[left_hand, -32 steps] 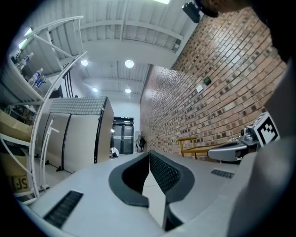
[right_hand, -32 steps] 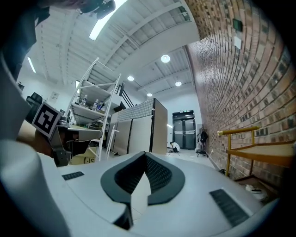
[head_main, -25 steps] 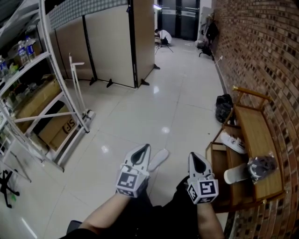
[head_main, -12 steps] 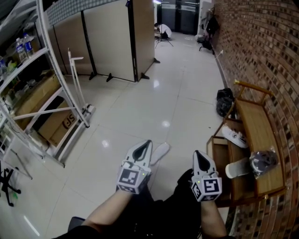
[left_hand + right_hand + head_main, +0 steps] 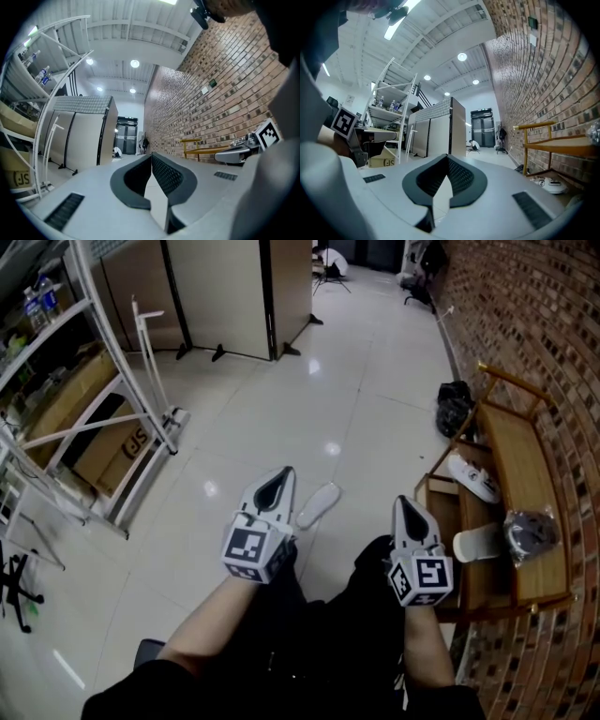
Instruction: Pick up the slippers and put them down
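White floor tiles fill most of my head view, and one pale slipper (image 5: 319,504) lies flat on them, just beyond the left gripper (image 5: 284,473). Another slipper (image 5: 474,480) lies on a lower shelf of the wooden bench (image 5: 520,465) against the brick wall at right. A third slipper (image 5: 478,542) sits nearer, just right of the right gripper (image 5: 402,502). Both grippers' fingers are pressed together with nothing between them, and they point roughly level, well above the floor. I judge this fits either a floor slipper waiting to be lifted or one already set down; I cannot tell which. Any grasp from here would call for parting the fingers and tipping them down toward a slipper's edge.
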